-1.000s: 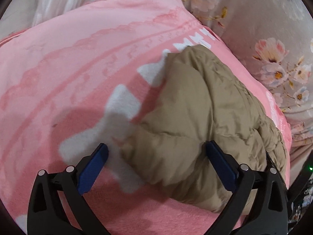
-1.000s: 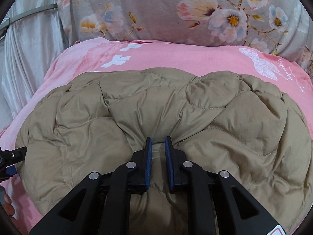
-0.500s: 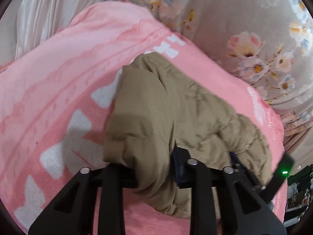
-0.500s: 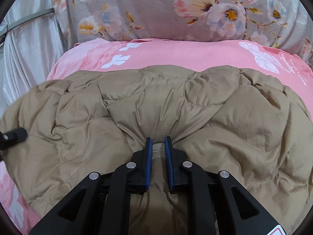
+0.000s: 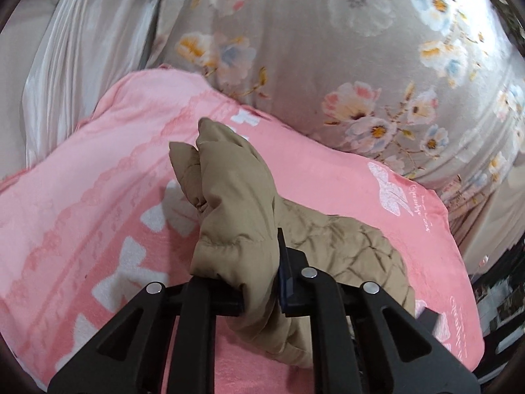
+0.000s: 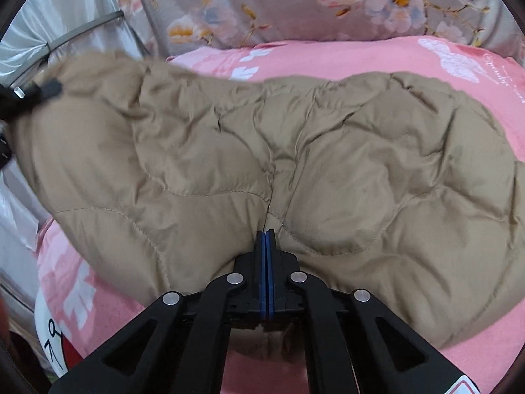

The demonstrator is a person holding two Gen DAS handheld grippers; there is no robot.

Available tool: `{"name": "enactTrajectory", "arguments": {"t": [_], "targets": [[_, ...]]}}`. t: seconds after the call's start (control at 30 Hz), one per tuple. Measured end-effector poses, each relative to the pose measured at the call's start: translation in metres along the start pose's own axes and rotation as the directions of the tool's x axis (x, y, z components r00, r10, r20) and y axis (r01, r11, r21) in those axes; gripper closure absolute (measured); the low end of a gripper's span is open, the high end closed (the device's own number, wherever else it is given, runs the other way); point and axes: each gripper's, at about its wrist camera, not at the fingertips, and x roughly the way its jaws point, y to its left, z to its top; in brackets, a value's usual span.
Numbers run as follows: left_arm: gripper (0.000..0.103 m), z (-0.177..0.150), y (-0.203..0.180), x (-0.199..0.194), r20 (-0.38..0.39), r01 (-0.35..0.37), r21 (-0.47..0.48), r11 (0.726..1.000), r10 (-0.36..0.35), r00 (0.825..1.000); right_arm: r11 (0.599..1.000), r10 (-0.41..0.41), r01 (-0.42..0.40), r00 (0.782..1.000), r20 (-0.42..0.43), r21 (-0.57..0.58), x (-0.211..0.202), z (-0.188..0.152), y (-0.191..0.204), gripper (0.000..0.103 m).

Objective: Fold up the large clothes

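- Left gripper (image 5: 259, 282) is clamping a thick bunch of the tan quilted puffer jacket (image 5: 236, 203); its jaws have just been closing, with padded fabric wedged between them and sticking up past the pads.
- That gathered end is being held up off the pink fleece blanket with white bow prints (image 5: 82, 197), while the rest of the jacket is trailing down to the right onto the blanket.
- Right gripper (image 6: 266, 252) is pinching the jacket's near edge at a seam; its blue pads (image 6: 262, 262) are sitting almost together, having just been closing, with only a thin fold of fabric between them.
- In the right wrist view the jacket is lying wide, long axis running left to right across the blanket, far left end raised and blurred beside the other gripper.
- Grey floral bedding (image 6: 295, 3) is sitting behind the blanket.
- Judgement: the left hand is nearer the free end, so the fold likely carries left over right, towards the pinned middle.
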Motion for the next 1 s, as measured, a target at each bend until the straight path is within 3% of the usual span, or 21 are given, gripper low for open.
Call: {"name": "enactTrajectory", "arguments": {"t": [0.27, 0.43, 0.53, 0.6, 0.77, 0.87, 1.0], "targets": [[0.091, -0.008, -0.072, -0.011, -0.006, 0.13, 0.164, 0.978, -0.131, 0.991, 0.981, 0.152, -0.146, 0.988, -0.037, 0.131, 0.024, 0.008, -0.013, 0.101], [0.091, -0.023, -0.12, -0.003, -0.06, 0.191, 0.255, 0.948, -0.181, 0.982, 0.959, 0.184, -0.16, 0.979, -0.084, 0.235, -0.007, 0.008, -0.039, 0.101], [0.091, -0.035, -0.134, 0.007, -0.102, 0.205, 0.272, 0.94, -0.184, 0.978, 0.963, 0.116, -0.097, 0.991, -0.063, 0.25, -0.04, 0.008, -0.064, 0.101], [0.091, -0.043, -0.14, 0.018, -0.136, 0.213, 0.276, 0.937, -0.181, 0.974, 0.967, 0.024, -0.012, 0.999, -0.042, 0.255, -0.064, 0.008, -0.084, 0.101], [0.091, -0.068, -0.16, 0.052, -0.223, 0.198, 0.301, 0.933, -0.133, 0.966, 0.946, -0.182, 0.18, 0.983, -0.018, 0.268, -0.103, 0.004, -0.123, 0.101], [0.091, -0.084, -0.171, 0.072, -0.263, 0.18, 0.313, 0.932, -0.097, 0.96, 0.935, -0.258, 0.252, 0.966, -0.011, 0.249, -0.115, 0.001, -0.13, 0.101], [0.09, -0.1, -0.183, 0.094, -0.303, 0.159, 0.33, 0.93, -0.055, 0.951, 0.932, -0.27, 0.264, 0.963, -0.011, 0.25, -0.123, -0.008, -0.134, 0.101]]}}
